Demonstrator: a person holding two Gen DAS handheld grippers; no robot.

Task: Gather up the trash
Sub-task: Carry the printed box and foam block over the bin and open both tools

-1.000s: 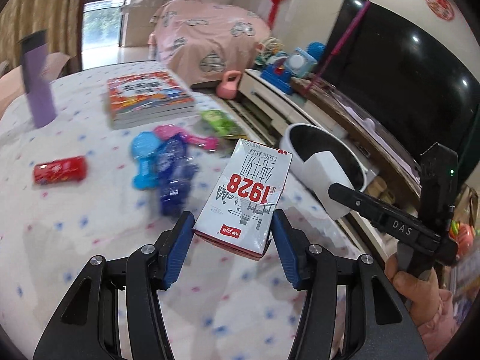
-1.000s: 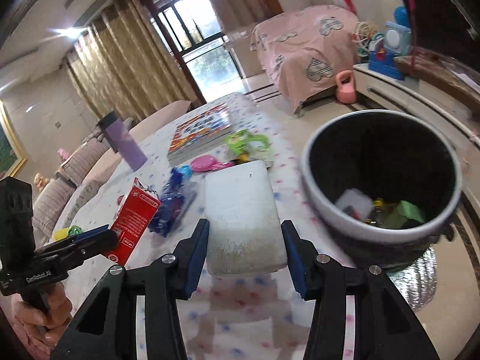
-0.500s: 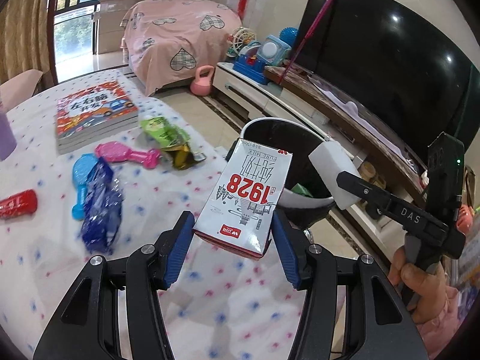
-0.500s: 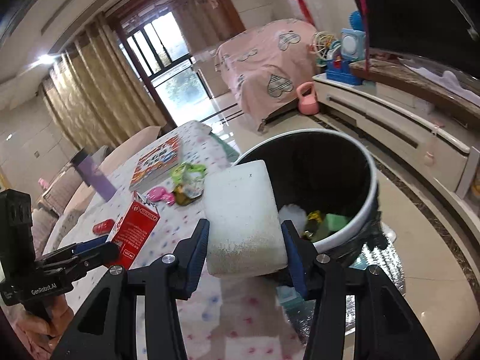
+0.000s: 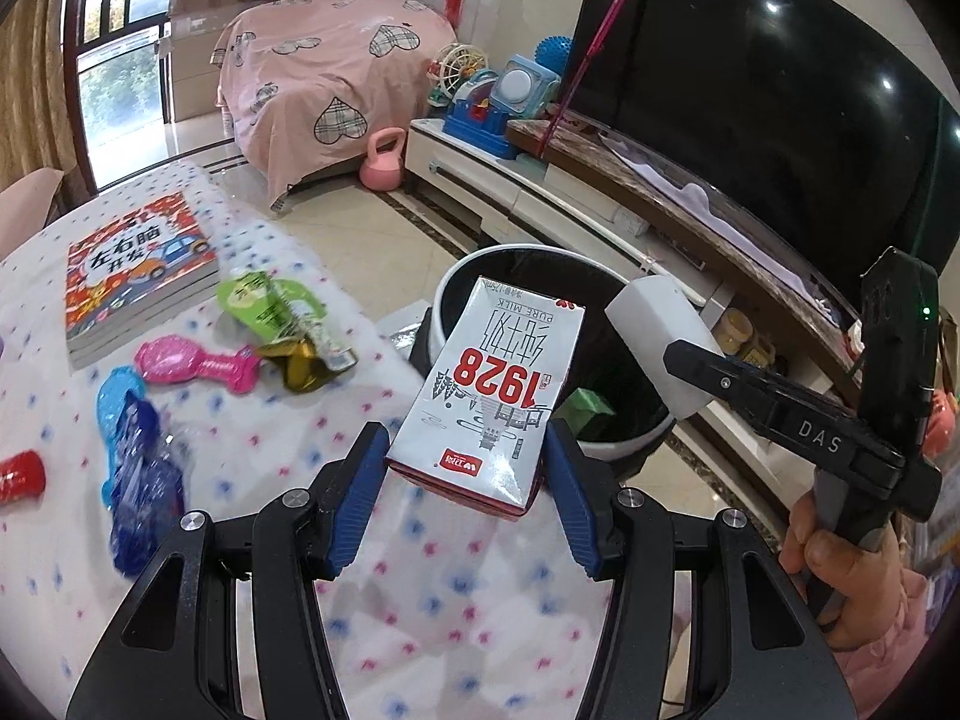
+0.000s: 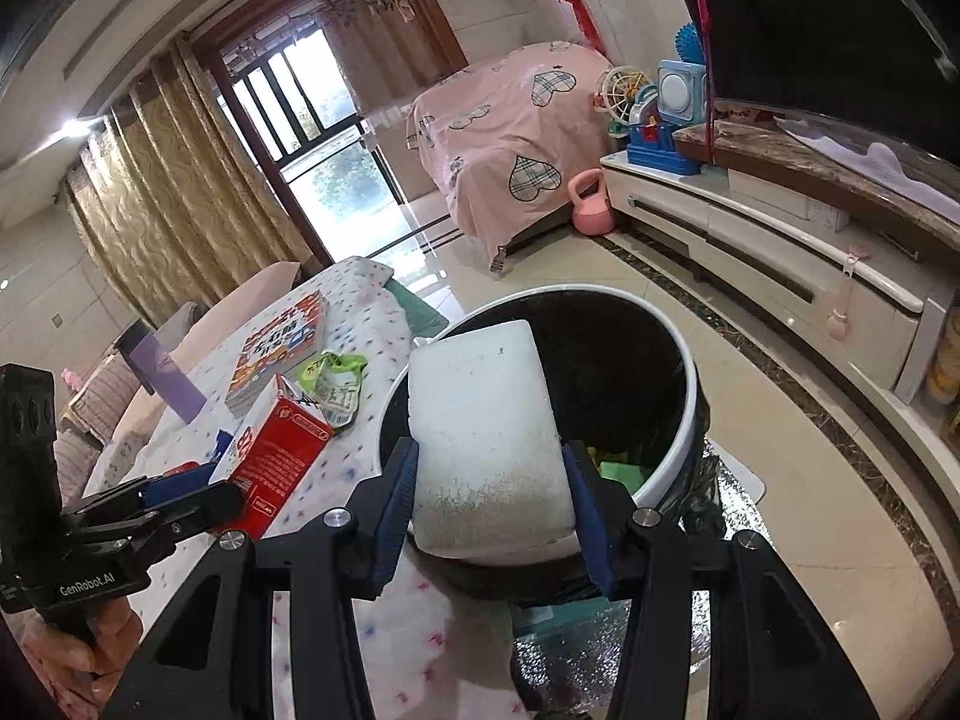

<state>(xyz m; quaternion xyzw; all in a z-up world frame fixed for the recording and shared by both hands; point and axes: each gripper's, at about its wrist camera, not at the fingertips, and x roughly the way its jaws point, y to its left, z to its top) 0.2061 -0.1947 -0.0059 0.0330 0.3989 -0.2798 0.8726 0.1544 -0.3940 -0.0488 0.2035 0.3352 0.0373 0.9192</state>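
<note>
My left gripper [image 5: 465, 480] is shut on a milk carton [image 5: 498, 384] marked 1928, held over the table edge just short of the trash bin [image 5: 624, 447]. My right gripper [image 6: 489, 501] is shut on a white foam block [image 6: 486, 426] and holds it over the near rim of the bin [image 6: 684, 438]. The bin is white outside with a black liner and holds some trash. In the left wrist view the foam block [image 5: 657, 336] hangs over the bin's right side. In the right wrist view the carton [image 6: 273, 444] shows its red side at left.
The dotted tablecloth [image 5: 252, 462] carries a green wrapper [image 5: 270, 306], a pink toy [image 5: 192, 360], a blue bag [image 5: 141, 468], a red can [image 5: 18, 477] and a book [image 5: 138, 264]. A TV stand [image 6: 780, 252] runs behind the bin. A purple cup [image 6: 159, 372] stands far left.
Both grippers have moved forward and right toward the bin, each still holding its item. The foam block is now over the bin's opening and the carton is close to the rim.
</note>
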